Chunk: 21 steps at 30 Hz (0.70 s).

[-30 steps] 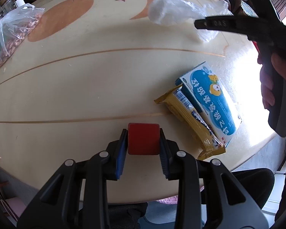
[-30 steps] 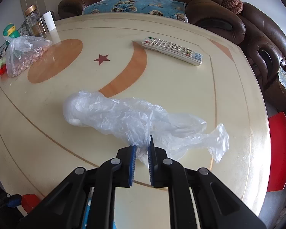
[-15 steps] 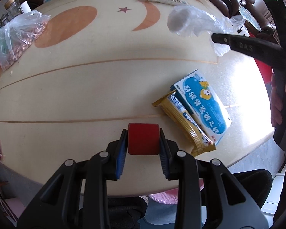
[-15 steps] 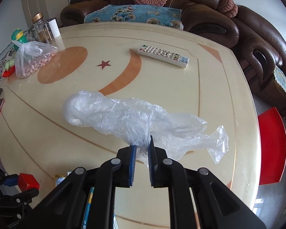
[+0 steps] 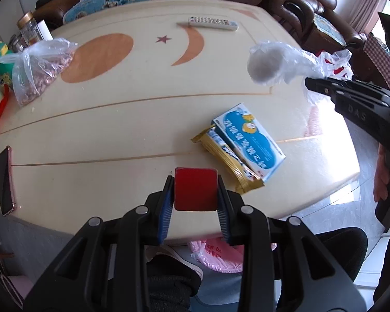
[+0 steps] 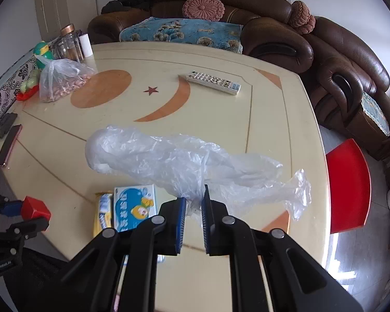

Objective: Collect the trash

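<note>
My left gripper (image 5: 195, 193) is shut on a small red box (image 5: 195, 192), held above the near edge of the round cream table (image 5: 143, 119). The same red box (image 6: 35, 208) shows at the far left of the right wrist view. My right gripper (image 6: 194, 202) is shut on a crumpled clear plastic bag (image 6: 174, 161), lifted off the table; the bag (image 5: 278, 62) hangs at the right in the left wrist view. On the table lie a blue and white carton (image 5: 249, 140) and a yellow snack wrapper (image 5: 228, 161) beside it.
A remote control (image 6: 213, 82) lies at the far side. A bag of peanuts (image 6: 62, 80), jars and toys stand at the left. A phone (image 5: 5, 179) rests on the left edge. A red stool (image 6: 348, 184) and brown sofas flank the table. A pink bag (image 5: 218, 254) sits on the floor.
Both grippers have risen with their loads, so more of the table and room shows. The plastic bag has come off the table and moved right. The carton and wrapper have stayed put.
</note>
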Each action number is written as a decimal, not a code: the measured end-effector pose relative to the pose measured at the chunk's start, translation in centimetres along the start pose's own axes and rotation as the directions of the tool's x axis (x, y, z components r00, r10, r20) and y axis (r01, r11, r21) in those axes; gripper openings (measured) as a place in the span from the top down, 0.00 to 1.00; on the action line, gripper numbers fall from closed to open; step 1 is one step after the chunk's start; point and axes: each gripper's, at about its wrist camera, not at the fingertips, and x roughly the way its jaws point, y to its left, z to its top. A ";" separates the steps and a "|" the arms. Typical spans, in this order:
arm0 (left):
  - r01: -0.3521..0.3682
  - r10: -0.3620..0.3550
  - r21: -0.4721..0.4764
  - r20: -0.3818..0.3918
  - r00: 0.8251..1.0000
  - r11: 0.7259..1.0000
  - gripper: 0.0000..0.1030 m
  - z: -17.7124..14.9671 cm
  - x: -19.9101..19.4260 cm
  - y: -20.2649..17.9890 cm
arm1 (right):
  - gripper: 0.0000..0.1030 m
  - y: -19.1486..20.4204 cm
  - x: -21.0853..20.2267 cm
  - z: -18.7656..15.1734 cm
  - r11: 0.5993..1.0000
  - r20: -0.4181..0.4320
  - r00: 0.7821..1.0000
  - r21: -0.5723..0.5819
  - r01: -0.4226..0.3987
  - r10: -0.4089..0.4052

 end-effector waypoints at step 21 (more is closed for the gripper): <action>0.055 -0.054 -0.004 0.071 0.996 0.998 0.83 -6.0 -4.2 -1.1 | 0.88 3.2 -10.0 -11.6 0.996 0.037 0.998 -0.067 -0.054 0.056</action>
